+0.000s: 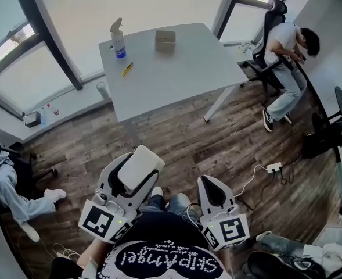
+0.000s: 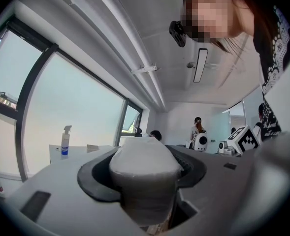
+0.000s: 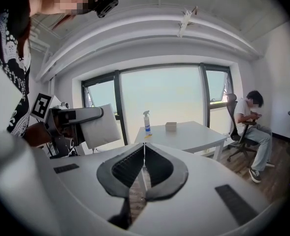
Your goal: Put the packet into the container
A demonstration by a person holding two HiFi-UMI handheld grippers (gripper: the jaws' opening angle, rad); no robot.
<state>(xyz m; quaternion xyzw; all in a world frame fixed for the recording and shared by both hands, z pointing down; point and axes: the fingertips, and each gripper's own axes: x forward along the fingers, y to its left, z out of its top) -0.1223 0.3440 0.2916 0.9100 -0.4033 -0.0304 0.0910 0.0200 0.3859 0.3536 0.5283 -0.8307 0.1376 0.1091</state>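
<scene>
While I stand on the wooden floor, my left tongs are clamped on the white packet, which sits between their jaws and is held up in front of me. My right tongs are pressed together with nothing in them. Well apart from both, the grey counter carries the small box-shaped container, with a spray bottle and a yellow pen towards its left side.
</scene>
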